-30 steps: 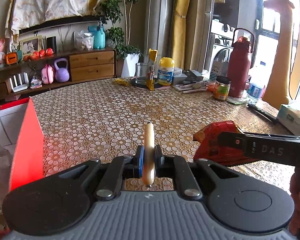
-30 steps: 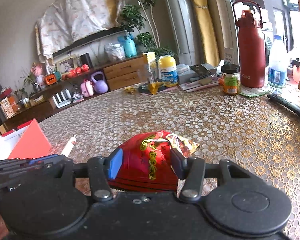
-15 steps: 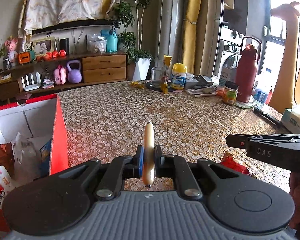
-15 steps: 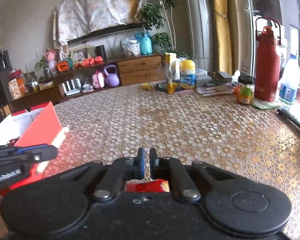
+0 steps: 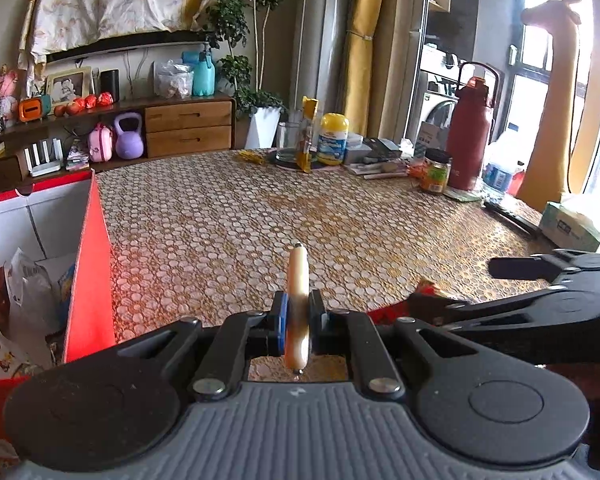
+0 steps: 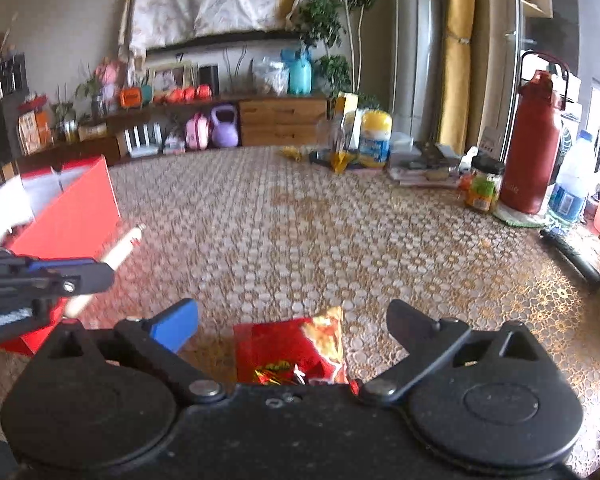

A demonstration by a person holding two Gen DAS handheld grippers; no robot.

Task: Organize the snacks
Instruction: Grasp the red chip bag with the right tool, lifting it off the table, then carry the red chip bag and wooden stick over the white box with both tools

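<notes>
Meanwhile, left claw (image 5: 298,322) clenched on sausage stick (image 5: 297,280), right claw (image 6: 292,322) opening (pads clear) over red snack bag (image 6: 288,354).

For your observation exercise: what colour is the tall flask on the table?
Dark red, with a black handle; the right wrist view shows it best.

Red snack bag (image 6: 290,354) lower half hidden behind gripper body; box (image 5: 32,240) cut off left.

Snacks on the patterned table and in the box

A pale sausage stick (image 5: 298,300) is pinched upright; a red snack bag (image 6: 290,354) lies flat; more packets fill the red box (image 5: 88,264).
</notes>
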